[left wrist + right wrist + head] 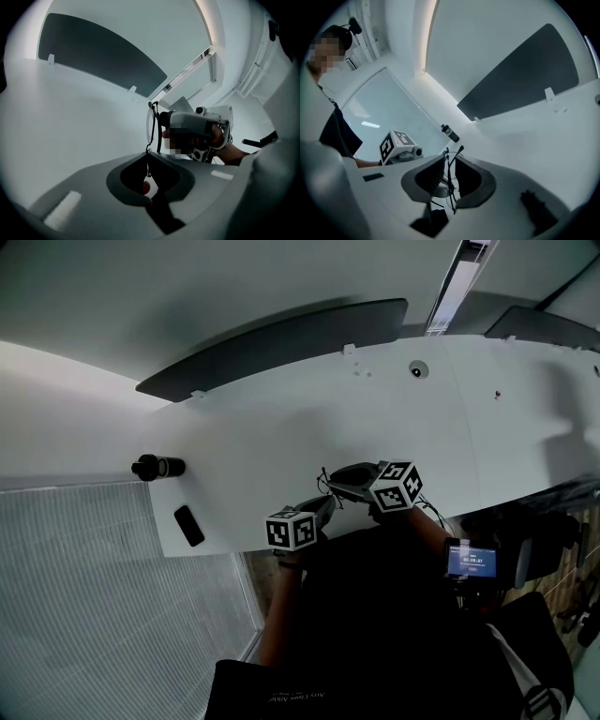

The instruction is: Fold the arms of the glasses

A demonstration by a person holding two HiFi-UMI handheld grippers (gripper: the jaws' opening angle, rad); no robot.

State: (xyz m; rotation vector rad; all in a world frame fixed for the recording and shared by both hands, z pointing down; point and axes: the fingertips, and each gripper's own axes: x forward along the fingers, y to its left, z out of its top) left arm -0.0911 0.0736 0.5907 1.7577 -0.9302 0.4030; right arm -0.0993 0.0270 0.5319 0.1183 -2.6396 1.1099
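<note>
Glasses [150, 125] sit between the right fingers [429, 176], one end in the left fingers [159, 208]; bottle [157, 467] and phone [188, 525] lie farther left, on the table [281, 427].

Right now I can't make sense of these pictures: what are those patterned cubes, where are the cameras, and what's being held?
No robot: a person holds a tool in each hand, and the patterned cubes belong to those tools. One picture comes from a head camera looking down at the white table; the others ride on each tool. The left hand-held gripper is shut on thin wire glasses; the right hand-held gripper has its jaws apart around them. A black cylindrical bottle and a flat black slab sit on it.
</note>
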